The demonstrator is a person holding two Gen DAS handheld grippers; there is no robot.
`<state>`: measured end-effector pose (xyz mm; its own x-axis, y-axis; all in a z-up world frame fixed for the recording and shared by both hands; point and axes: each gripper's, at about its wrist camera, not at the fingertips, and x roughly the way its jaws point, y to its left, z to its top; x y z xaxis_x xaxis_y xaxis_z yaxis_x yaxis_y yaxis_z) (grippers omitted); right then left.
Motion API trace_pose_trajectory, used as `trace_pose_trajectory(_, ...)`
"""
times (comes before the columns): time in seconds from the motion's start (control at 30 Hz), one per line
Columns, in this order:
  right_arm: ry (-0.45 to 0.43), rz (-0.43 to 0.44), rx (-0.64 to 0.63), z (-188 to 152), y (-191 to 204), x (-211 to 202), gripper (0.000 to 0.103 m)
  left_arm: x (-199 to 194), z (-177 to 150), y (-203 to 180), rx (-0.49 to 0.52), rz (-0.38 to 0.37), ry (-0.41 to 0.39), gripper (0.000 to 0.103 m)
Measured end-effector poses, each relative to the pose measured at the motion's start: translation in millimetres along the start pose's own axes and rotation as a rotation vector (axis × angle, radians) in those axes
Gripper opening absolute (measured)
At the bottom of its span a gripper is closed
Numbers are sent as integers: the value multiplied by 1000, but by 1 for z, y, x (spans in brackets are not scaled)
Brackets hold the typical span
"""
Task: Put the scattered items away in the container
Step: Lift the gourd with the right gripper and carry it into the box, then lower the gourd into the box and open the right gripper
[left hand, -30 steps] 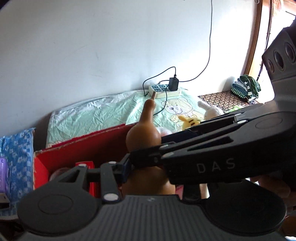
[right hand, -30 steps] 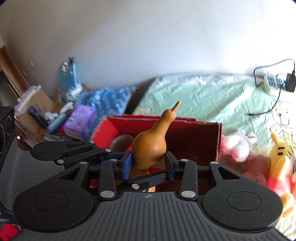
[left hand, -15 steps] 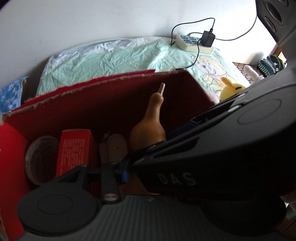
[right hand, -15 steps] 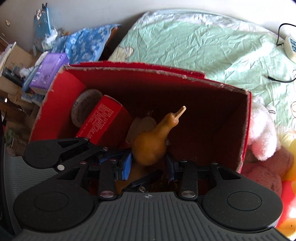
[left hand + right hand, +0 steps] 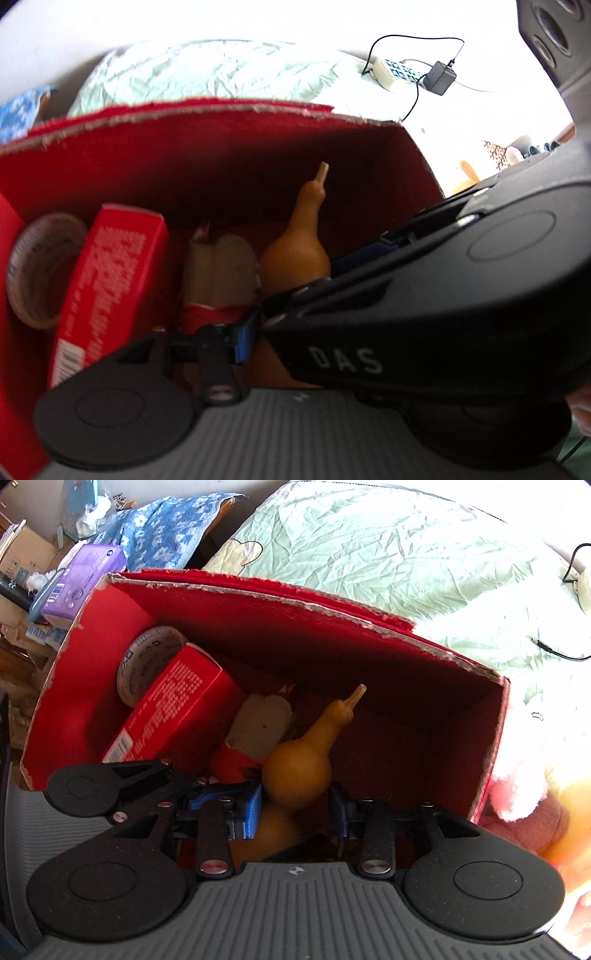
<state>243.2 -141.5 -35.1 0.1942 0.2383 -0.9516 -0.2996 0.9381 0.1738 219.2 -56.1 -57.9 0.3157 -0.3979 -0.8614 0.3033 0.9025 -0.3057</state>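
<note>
A brown gourd [image 5: 299, 768] with a long neck is held low inside the red cardboard box [image 5: 369, 627]. My right gripper [image 5: 297, 810] is shut on the gourd's lower bulb, blue pads on both sides. In the left wrist view the gourd [image 5: 295, 251] stands in the box [image 5: 221, 147]; my left gripper [image 5: 255, 332] shows one blue pad beside it, the other finger hidden behind the right gripper's body. Inside lie a red carton [image 5: 170, 712], a tape roll [image 5: 147, 657] and a white object [image 5: 258, 723].
Pink and yellow plush toys [image 5: 524, 794] lie right of the box on the green bedsheet [image 5: 406, 554]. A power strip with charger [image 5: 399, 72] lies at the back. A purple pack [image 5: 85, 576] and clutter sit left of the box.
Both grippers moved forward and down over the box, lowering the gourd from above the rim to near the box floor. The view now looks steeply into the box.
</note>
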Motion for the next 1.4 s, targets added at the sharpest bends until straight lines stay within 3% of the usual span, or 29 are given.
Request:
trace_pose_trajectory(0.17, 3, -16, -26, 2, 5, 7, 42, -1, 1, 12, -65, 2, 13, 51)
trace_pose_trajectory(0.3, -17, -69, -50, 1, 5, 7, 44, -3, -1, 15, -71, -18, 17, 56)
trace_pose_trajectory(0.53, -46, -78, -41, 2, -1, 3, 46, -5, 0, 6, -47, -4, 3, 62)
trace_pose_trajectory(0.87, -85, -77, -42, 2, -1, 1, 45, -10, 0, -6, -9, 58, -29, 68)
trace_pose_trajectory(1.13, -133, -90, -15, -4, 2, -9, 46, -20, -2, 12, -38, 98, -58, 71)
trace_pose_trajectory(1.4, -213, -144, 2, -17, 7, -27, 58, -36, -8, 6, -18, 134, -104, 75)
